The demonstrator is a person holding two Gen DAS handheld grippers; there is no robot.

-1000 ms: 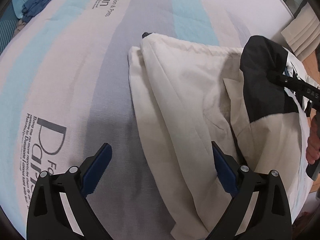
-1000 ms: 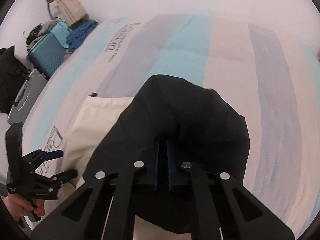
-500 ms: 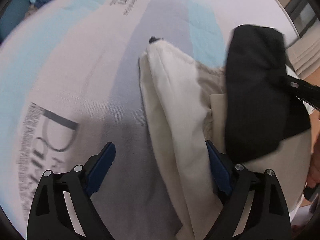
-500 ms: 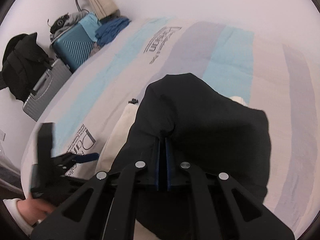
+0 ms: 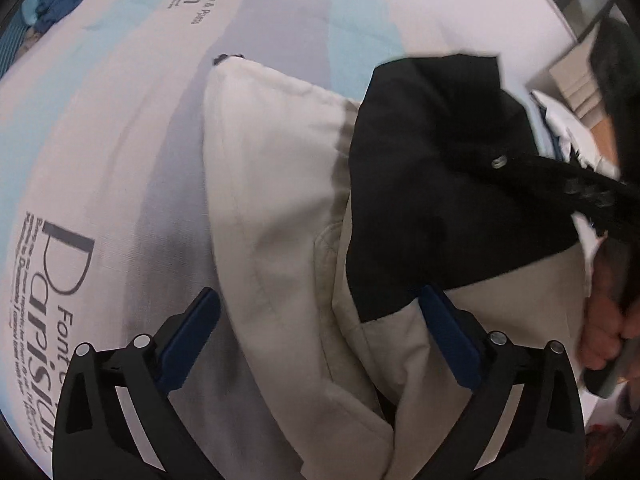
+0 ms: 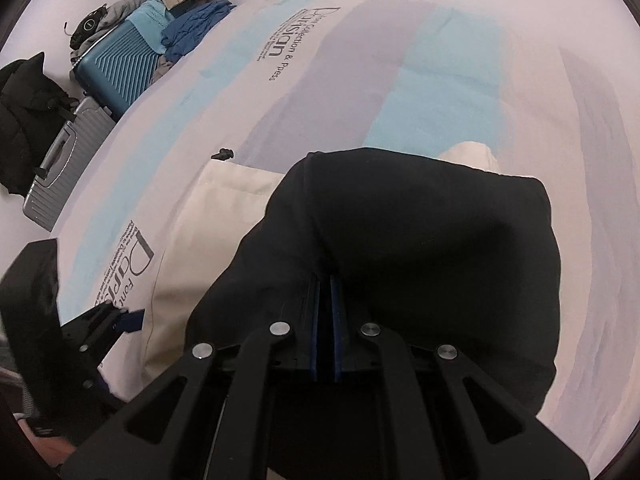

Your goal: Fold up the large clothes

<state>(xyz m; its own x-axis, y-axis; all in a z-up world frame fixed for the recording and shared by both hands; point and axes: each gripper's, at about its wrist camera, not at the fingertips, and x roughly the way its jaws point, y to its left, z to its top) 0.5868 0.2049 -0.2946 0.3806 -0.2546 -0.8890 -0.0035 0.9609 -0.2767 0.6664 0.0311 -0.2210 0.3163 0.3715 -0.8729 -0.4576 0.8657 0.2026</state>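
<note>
A large cream and black garment lies on the striped bed. Its cream part (image 5: 280,184) spreads under my left gripper (image 5: 320,340), which is open and empty just above it. The black part (image 5: 440,184) hangs folded over the cream cloth, held up by my right gripper (image 6: 325,312), whose pads are shut on the black fabric (image 6: 420,248). The cream part also shows in the right wrist view (image 6: 224,208), and the left gripper (image 6: 120,320) sits at its lower left. A small black toggle (image 5: 228,57) lies at the garment's far corner.
The bed cover (image 5: 100,120) has blue, grey and white stripes with printed lettering. Beyond the bed's left edge stand a teal suitcase (image 6: 120,64), a grey suitcase (image 6: 60,164), a black bag (image 6: 28,100) and a blue cloth pile (image 6: 196,28).
My right gripper has carried the black part further across over the cream cloth, toward the left gripper. The left gripper has stayed open and shifted slightly over the garment.
</note>
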